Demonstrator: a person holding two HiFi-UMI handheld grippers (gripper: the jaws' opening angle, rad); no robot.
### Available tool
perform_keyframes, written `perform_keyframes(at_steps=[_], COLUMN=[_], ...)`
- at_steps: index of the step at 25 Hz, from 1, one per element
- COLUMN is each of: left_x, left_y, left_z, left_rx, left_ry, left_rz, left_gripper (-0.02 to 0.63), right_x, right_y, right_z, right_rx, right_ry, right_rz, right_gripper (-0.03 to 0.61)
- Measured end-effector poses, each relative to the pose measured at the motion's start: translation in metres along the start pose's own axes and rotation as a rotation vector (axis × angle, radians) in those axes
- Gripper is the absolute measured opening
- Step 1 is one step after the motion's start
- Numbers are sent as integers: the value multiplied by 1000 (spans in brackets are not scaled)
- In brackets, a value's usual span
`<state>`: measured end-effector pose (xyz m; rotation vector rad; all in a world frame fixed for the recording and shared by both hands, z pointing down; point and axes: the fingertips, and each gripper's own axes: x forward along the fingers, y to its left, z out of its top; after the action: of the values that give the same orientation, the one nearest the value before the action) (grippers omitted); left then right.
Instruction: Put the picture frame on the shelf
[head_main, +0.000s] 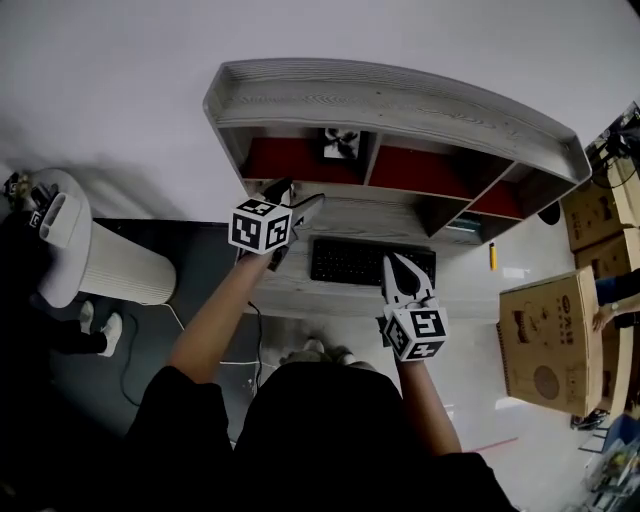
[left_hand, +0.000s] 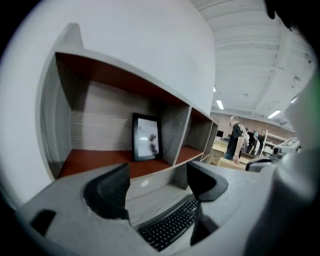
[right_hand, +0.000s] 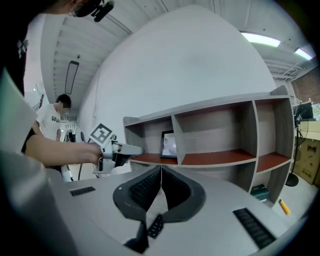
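the frame stands upright in the leftmost compartment of the shelf. it rests on the red floor at the compartment's right end, just beside the divider. the left gripper is released, its jaws wide apart with nothing between them. it hangs in front of the shelf's lower edge, faces that compartment and is apart from the frame. a keyboard lies on the desk below the shelf. the right gripper is clenched, its jaws pressed together on nothing. it hangs over the keyboard's right end and points toward the shelf. a cardboard box sits well off to the right.
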<state>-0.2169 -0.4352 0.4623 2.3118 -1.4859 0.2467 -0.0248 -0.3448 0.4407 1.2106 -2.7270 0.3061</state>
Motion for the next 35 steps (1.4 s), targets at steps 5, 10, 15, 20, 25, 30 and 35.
perform_keyframes(at_steps=[5, 10, 15, 20, 25, 30, 35], left_x=[-59, -103, -115, -128, -129, -124, -114], left_y=[-49, -88, -121, -109, -89, -66, -70], left_z=[2, -25, -65, -79, -68, -40, -44], left_rx=[-78, -130, -126, -151, -33, -19, -30], left_ry=[-136, -211, -249, -283, -277, -306, -284], left_rz=[-5, 25, 24, 103, 157, 171, 172], left_gripper=[353, 350, 193, 31, 23, 21, 18], right_x=[-6, -18, -22, -26, -29, -28, -26], right_y=[-6, -20, -18, -16, -22, -27, -28], right_z=[2, -2, -7, -10, -17, -17, -9], right_rx=[-8, -36, -34, -23, -55, -104, -131], right_ry=[-16, 1, 12, 9, 16, 8, -3], right_rz=[1, -48, -27, -31, -65, -85, -97], right_gripper=[14, 14, 14, 14, 12, 12, 12])
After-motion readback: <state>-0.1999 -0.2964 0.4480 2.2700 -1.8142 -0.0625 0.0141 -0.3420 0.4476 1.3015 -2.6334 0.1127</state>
